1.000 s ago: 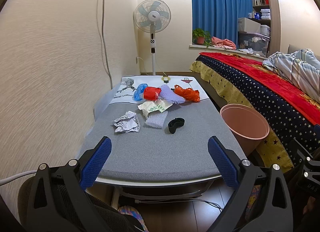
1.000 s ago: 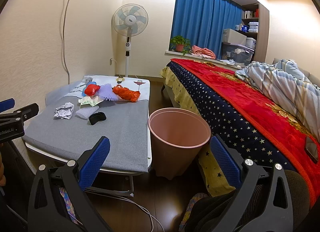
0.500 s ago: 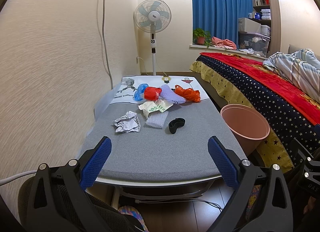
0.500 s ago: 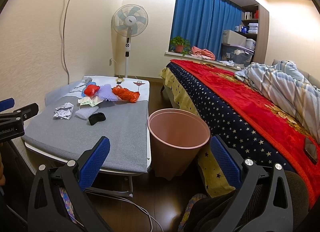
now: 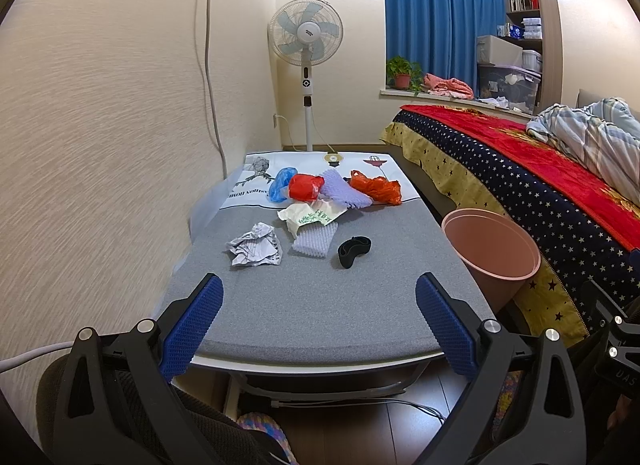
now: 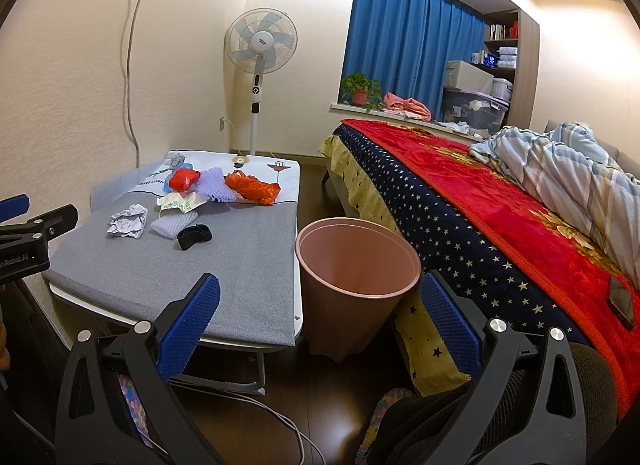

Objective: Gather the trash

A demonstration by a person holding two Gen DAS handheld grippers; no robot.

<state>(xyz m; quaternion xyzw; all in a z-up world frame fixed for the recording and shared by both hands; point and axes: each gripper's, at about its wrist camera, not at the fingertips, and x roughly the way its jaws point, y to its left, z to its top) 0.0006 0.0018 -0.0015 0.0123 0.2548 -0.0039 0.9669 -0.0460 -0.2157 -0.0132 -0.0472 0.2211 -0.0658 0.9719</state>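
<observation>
Trash lies on the grey table (image 5: 312,313): a crumpled paper ball (image 5: 255,249), white foam netting (image 5: 314,239), a black band (image 5: 353,250), a printed wrapper (image 5: 312,217), and red (image 5: 305,186), blue (image 5: 280,183), purple (image 5: 344,193) and orange (image 5: 376,189) bags at the far end. A pink bin (image 5: 490,255) stands on the floor right of the table, empty inside (image 6: 356,265). My left gripper (image 5: 318,321) is open at the table's near edge, short of the trash. My right gripper (image 6: 320,317) is open, low before the bin. The paper ball (image 6: 127,221) and black band (image 6: 194,236) also show in the right wrist view.
A bed with a red and starred blanket (image 6: 500,217) runs along the right, close to the bin. A standing fan (image 5: 306,37) is against the far wall. Cables (image 6: 256,401) lie on the dark floor under the table. The wall (image 5: 100,125) borders the table's left side.
</observation>
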